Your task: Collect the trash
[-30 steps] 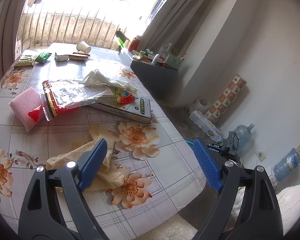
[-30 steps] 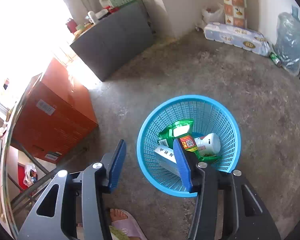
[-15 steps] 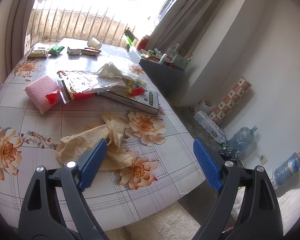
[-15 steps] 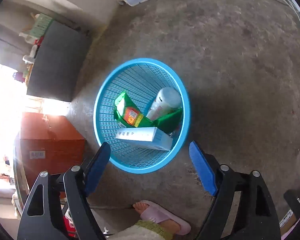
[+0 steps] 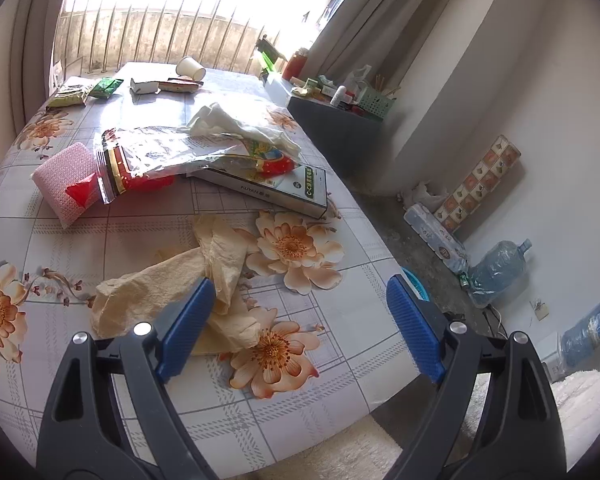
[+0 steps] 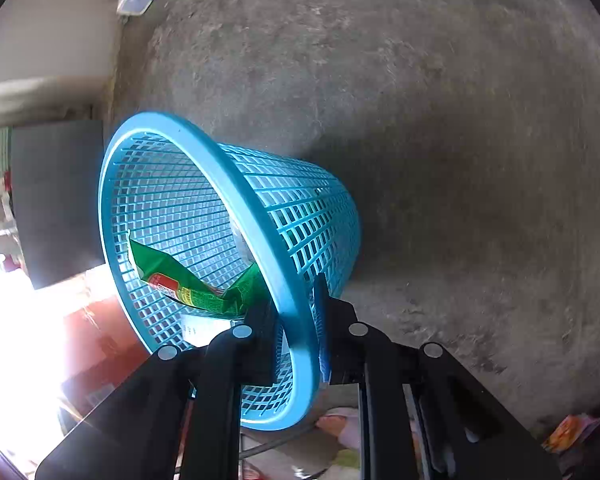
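Note:
My right gripper (image 6: 296, 320) is shut on the rim of the blue mesh trash basket (image 6: 204, 184), which tilts above the concrete floor. A green snack wrapper (image 6: 188, 284) and a white box lie inside it. My left gripper (image 5: 296, 320) is open and empty above the near edge of the floral table (image 5: 100, 240). A crumpled beige paper towel (image 5: 188, 284) lies just past its left fingertip. Farther back are a red and clear plastic bag (image 5: 148, 160), a flat box (image 5: 284, 184), a pink sponge (image 5: 66, 176) and a white tissue (image 5: 236, 124).
At the table's far end lie a paper cup (image 5: 190, 67), small cartons and green packets (image 5: 100, 88). A dark cabinet (image 5: 340, 128) stands right of the table. On the floor are water bottles (image 5: 496, 272) and a tissue pack (image 5: 436, 240). A foot in a slipper shows in the right wrist view (image 6: 340, 428).
My right gripper came down onto the basket, closed on its rim and tipped it up. My left gripper drew back slightly from the table and stayed open.

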`<state>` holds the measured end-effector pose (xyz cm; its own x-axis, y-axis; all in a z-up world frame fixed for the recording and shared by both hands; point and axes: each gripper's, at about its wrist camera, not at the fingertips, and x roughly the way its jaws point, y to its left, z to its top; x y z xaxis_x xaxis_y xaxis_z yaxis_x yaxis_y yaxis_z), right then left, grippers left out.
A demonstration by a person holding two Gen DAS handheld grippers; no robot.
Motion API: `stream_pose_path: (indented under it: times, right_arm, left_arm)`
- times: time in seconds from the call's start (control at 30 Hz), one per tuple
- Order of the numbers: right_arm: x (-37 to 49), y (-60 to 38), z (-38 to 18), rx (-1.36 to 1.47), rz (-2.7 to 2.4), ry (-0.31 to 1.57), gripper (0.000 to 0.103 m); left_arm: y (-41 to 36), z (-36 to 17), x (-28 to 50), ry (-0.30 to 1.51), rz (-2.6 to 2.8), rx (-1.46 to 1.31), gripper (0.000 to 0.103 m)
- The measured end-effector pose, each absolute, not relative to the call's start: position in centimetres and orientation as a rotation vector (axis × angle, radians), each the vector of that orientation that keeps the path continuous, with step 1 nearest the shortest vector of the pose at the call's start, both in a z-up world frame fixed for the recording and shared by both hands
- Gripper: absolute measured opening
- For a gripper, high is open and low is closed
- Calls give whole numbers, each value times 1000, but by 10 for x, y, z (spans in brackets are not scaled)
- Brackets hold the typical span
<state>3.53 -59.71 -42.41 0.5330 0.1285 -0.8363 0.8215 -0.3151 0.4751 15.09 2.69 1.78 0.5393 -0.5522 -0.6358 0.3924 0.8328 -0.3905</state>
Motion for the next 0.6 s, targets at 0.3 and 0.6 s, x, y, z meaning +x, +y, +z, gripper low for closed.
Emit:
stream_pose_path:
  times: [0.3, 0.6]
  right_arm:
    - [22, -481, -461, 2384, -815, 223, 19]
    - [86, -450, -452, 2350, -565, 275, 56]
  left_arm:
    - [10, 30, 133, 800, -617, -172, 84]
    - [23, 43, 118, 760, -590, -182, 84]
